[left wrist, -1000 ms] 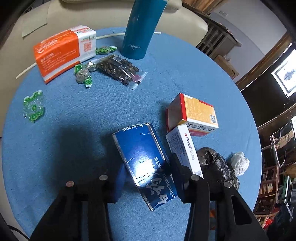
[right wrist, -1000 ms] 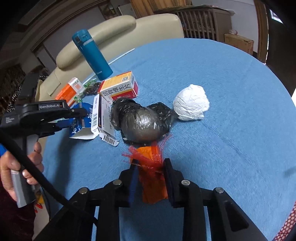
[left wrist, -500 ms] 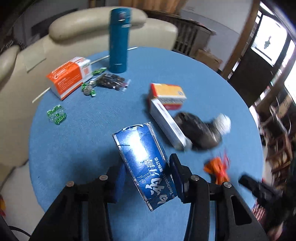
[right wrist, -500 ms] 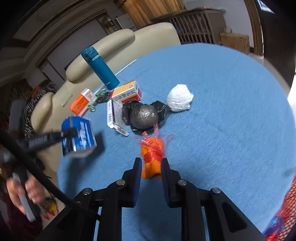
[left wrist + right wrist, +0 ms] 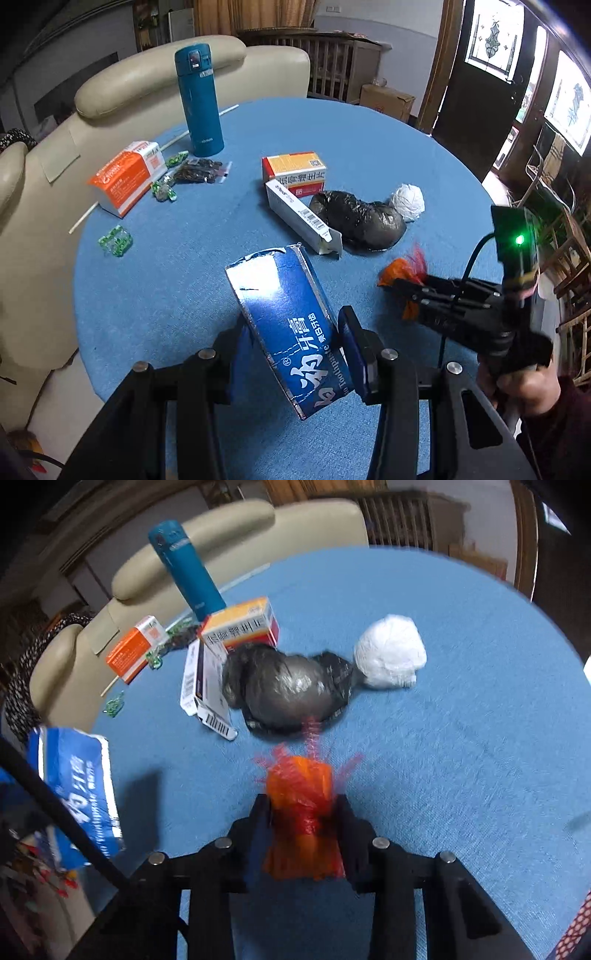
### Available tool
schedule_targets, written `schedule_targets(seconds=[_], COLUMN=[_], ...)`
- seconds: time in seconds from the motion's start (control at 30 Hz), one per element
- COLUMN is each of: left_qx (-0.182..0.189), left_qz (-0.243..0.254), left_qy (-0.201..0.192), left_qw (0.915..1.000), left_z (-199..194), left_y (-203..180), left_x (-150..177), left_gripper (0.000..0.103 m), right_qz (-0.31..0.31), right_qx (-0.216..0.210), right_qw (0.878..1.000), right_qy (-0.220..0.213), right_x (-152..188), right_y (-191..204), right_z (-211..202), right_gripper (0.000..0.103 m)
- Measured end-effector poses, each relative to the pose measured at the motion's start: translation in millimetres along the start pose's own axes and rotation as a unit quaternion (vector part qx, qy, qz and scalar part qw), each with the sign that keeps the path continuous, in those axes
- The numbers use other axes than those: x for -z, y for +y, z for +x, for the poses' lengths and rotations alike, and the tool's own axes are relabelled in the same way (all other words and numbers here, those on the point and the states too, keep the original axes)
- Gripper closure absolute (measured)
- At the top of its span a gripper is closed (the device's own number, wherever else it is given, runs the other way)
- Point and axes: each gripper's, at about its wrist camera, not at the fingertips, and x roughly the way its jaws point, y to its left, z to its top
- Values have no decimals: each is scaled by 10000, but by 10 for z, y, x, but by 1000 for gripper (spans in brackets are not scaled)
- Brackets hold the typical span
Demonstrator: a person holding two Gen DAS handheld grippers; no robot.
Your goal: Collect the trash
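Note:
My left gripper (image 5: 295, 328) is shut on a torn blue toothpaste box (image 5: 280, 295), held tilted above the near edge of the round blue table (image 5: 166, 258); the same box (image 5: 77, 779) shows at the left of the right wrist view. The pads of my right gripper (image 5: 303, 808) press on a crumpled orange net bag (image 5: 299, 786) held over the table, and its jaws are starting to open. From the left wrist view, that net bag (image 5: 400, 267) sticks out of the right gripper, held by a person's hand (image 5: 524, 387).
On the table lie a black plastic bag (image 5: 358, 218), a white paper wad (image 5: 408, 197), a long white carton (image 5: 299, 218) and a red-and-yellow box (image 5: 295, 171). Farther back stand a teal flask (image 5: 199, 99), an orange box (image 5: 127, 177) and green sweets (image 5: 114, 240). A cream sofa (image 5: 44, 206) lies behind.
The left gripper has lifted the blue box off the table and drawn back, rolling as it went. The right gripper has raised the orange net bag off the cloth.

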Motion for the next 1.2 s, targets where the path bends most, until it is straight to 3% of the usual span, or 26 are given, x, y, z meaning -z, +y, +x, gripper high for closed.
schedule_targets(seconds=[0.23,0.53,0.93,1.2], left_qx=[-101,-170,-139,-111], left_qz=[284,762,1341,1686], left_qy=[-239,-577,-828,-894], left_qw=[9993,9953,9874,9816], left_z=[-146,-387,-605,-665], left_y=[-224,-637,-1156,-1483], left_x=[-6,32,100,161], left_gripper=[56,56,56,56], right_qz=[214,546,823,1066], right_qx=[-212,-426,-249,-108], right_qw=[9989,9925,9828,9771], right_qy=[-365,-1008,-1637,-1837], right_x=[193,535,977,1224], right_y=[-102,-385,-671,-900], right_z=[-432,-1312,-2085,-2342], right_gripper=[68,68,68,68])
